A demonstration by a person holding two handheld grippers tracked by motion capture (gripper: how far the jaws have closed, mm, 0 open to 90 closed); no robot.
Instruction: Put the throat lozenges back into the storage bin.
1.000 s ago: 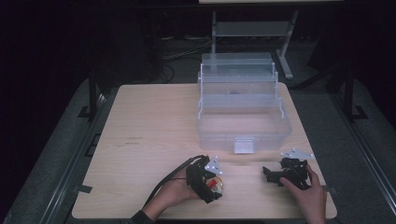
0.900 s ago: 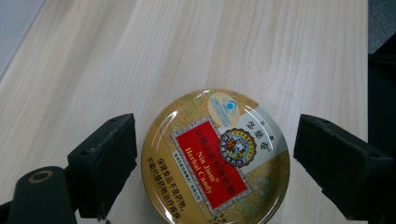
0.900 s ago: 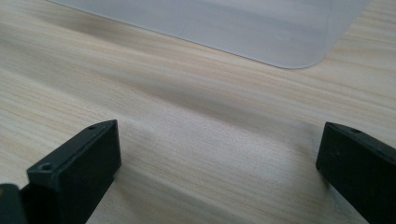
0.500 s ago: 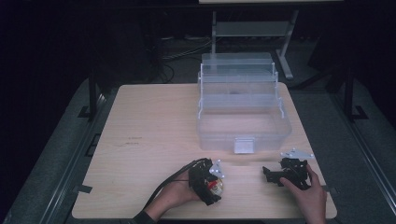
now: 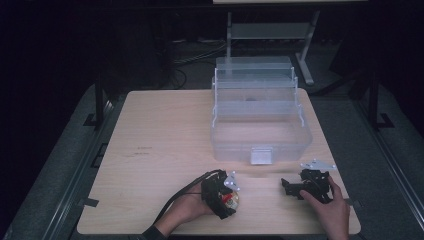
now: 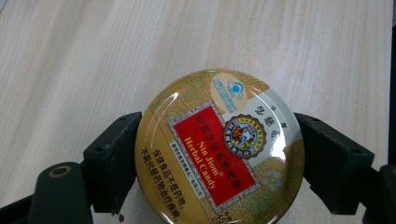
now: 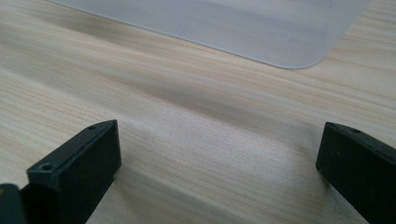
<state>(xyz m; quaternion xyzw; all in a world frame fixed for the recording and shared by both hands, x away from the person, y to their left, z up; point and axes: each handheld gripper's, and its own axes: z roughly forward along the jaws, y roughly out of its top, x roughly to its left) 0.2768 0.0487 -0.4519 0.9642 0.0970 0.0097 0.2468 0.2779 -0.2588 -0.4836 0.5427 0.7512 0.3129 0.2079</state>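
The right hand-held gripper (image 7: 217, 163) has its jaws wide apart over bare wooden table (image 7: 187, 116), clear plastic box (image 7: 243, 23) ahead.

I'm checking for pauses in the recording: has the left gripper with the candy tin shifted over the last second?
No. In the high view the left gripper, shut on the candy tin, sits at the same spot below the clear plastic box's front latch.

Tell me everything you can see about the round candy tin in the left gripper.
The candy tin is round and flat, apparently metal, with a glossy gold lid carrying floral patterning, a red label reading "Nin Jiom Herbal Candy", Chinese text and a round emblem. The lid is on. The left gripper clamps its rim between both black jaws, lid facing the camera, over the wooden table near its front edge.
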